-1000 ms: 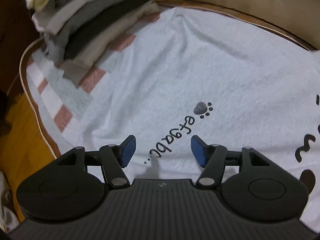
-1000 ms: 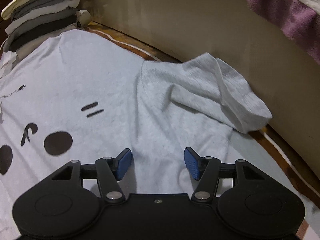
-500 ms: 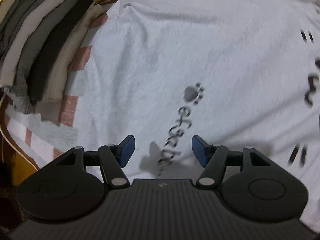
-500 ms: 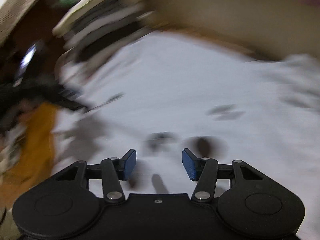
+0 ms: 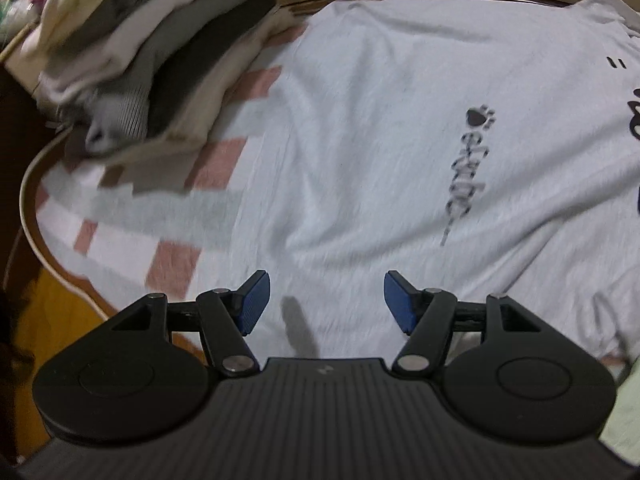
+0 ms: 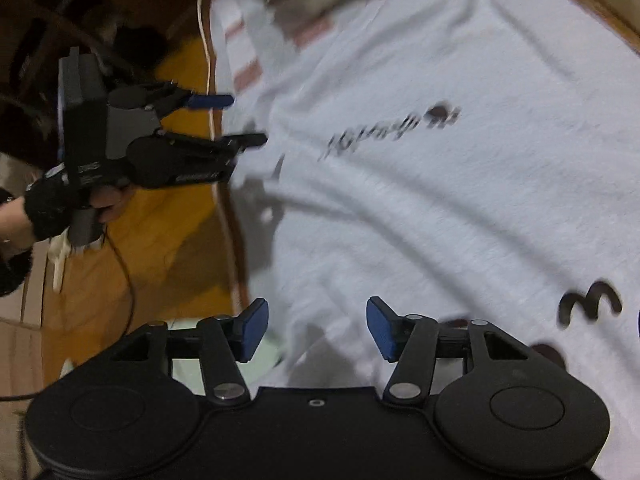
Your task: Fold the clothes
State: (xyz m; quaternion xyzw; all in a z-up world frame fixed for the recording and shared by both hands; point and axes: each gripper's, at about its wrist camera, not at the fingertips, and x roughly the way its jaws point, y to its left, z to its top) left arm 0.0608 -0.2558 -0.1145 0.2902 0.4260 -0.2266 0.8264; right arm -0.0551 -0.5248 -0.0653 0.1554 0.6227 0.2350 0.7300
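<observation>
White T-shirt (image 5: 380, 128) lies spread flat for folding; folded stack (image 5: 152, 60) fills the table's far-left corner; left gripper (image 5: 326, 300) and right gripper (image 6: 318, 326) jaws released, just reopened, empty

A pale grey T-shirt (image 5: 384, 128) with black lettering and a paw print lies spread, lightly creased, apparently face-up, just beside the stack of folded clothes (image 5: 152, 56).

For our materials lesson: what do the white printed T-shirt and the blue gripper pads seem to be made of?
White printed T-shirt: likely soft matte cotton knit; it creases and drapes, with flat dark print. Blue gripper pads: probably rubber or plastic, matte; fine ribbing shows on the face.
</observation>
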